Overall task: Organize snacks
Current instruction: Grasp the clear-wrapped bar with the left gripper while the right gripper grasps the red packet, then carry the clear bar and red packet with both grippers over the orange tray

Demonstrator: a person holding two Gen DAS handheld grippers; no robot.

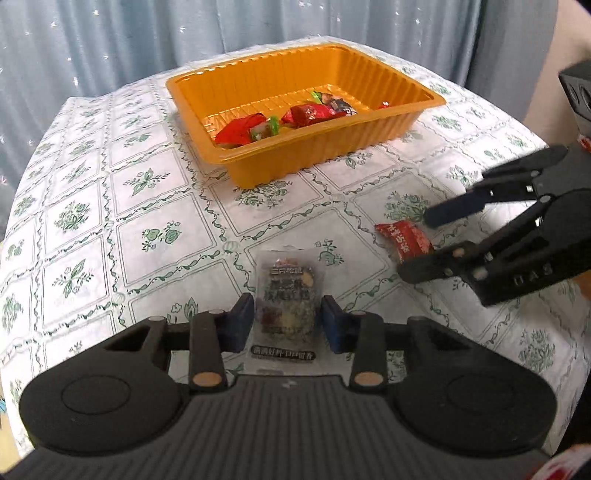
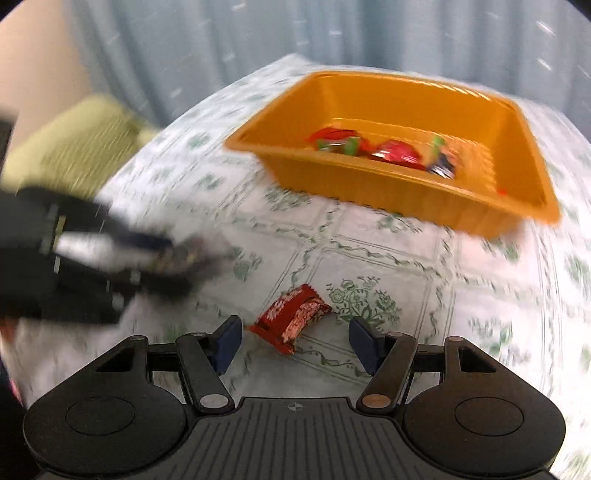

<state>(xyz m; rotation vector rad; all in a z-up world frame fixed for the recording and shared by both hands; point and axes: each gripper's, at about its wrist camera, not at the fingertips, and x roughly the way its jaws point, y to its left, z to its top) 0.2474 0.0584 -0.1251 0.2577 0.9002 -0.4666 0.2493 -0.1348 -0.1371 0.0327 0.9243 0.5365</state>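
An orange plastic tray stands on the far part of the table and holds several wrapped snacks. A clear packet of nuts lies flat between the pads of my left gripper, which is open around it with a small gap on each side. A red wrapped snack lies to its right. My right gripper is open, with one finger on each side of the red snack. The right wrist view is blurred.
The table has a white cloth with a green floral pattern. A pale blue curtain hangs behind the table. A yellow-green cushion lies past the table's left edge.
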